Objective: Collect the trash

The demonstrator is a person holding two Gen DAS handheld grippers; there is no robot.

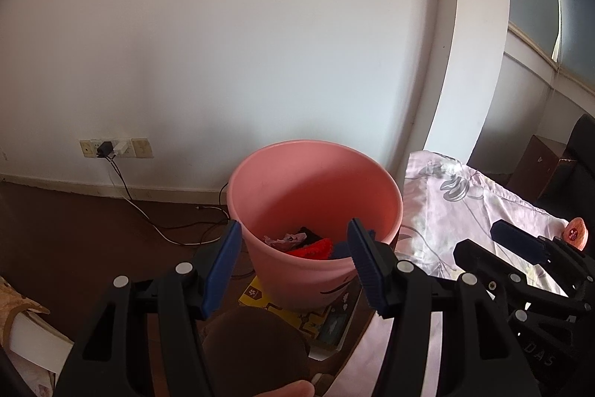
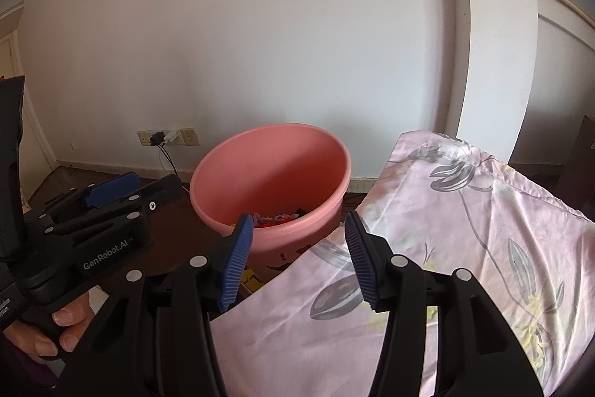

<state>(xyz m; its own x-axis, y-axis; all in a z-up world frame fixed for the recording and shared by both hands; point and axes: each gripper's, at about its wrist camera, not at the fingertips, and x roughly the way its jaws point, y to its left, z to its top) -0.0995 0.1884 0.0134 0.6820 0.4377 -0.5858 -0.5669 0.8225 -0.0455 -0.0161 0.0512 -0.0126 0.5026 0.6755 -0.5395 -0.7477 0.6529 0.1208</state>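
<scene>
- Right gripper (image 2: 297, 255) and left gripper (image 1: 293, 263) are both hanging empty, jaws standing apart.
- Crumpled trash (image 1: 297, 242) is lying inside the pink bucket (image 1: 260, 181); likely light, soft, best pinched at a fold.

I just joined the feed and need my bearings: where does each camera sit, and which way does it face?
Left wrist: on the left tongs, looking forward and down over the pink bin at the white wall; the right tongs show at right, both open.
Right wrist: on the right tongs, over the floral cloth, facing the same bin; the left tongs and the hand holding them show at left.
Shared: bin with trash inside, wall outlets, cloth.
</scene>
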